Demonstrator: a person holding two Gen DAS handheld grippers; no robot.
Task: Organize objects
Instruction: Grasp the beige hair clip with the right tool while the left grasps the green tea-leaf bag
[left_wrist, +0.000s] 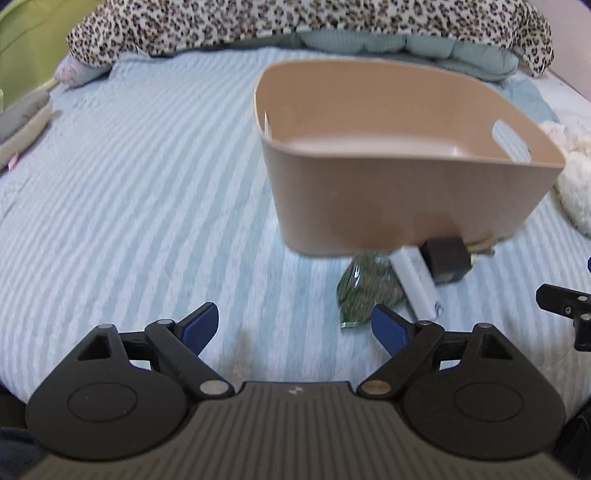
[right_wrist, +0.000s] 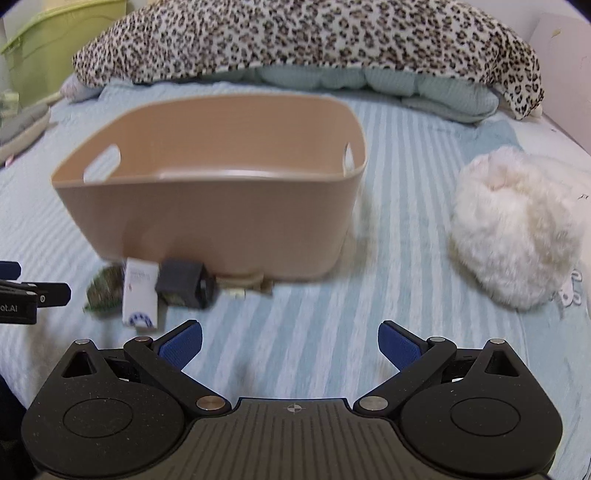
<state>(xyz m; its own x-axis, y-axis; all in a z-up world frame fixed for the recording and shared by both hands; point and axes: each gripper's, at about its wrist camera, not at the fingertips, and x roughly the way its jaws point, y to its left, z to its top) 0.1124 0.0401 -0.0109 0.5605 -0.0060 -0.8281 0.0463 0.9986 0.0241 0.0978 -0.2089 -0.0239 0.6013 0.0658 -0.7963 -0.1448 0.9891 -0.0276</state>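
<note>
A tan plastic bin (left_wrist: 402, 199) with handle cut-outs stands on the striped bed; it also shows in the right wrist view (right_wrist: 207, 218), and its inside looks empty. In front of it lie a green packet (left_wrist: 364, 290) (right_wrist: 105, 286), a white box (left_wrist: 415, 282) (right_wrist: 140, 295), a black block (left_wrist: 447, 260) (right_wrist: 184, 282) and a small beige item (right_wrist: 245, 282). My left gripper (left_wrist: 295, 330) is open and empty, low over the bed, left of the packet. My right gripper (right_wrist: 290, 345) is open and empty, right of the small objects.
A fluffy white plush (right_wrist: 517, 225) lies right of the bin. A leopard-print blanket (right_wrist: 306, 40) and a pale blue quilt (right_wrist: 369, 79) lie at the far side. A green storage box (right_wrist: 55, 48) and a grey cushion (left_wrist: 22, 122) are at the far left.
</note>
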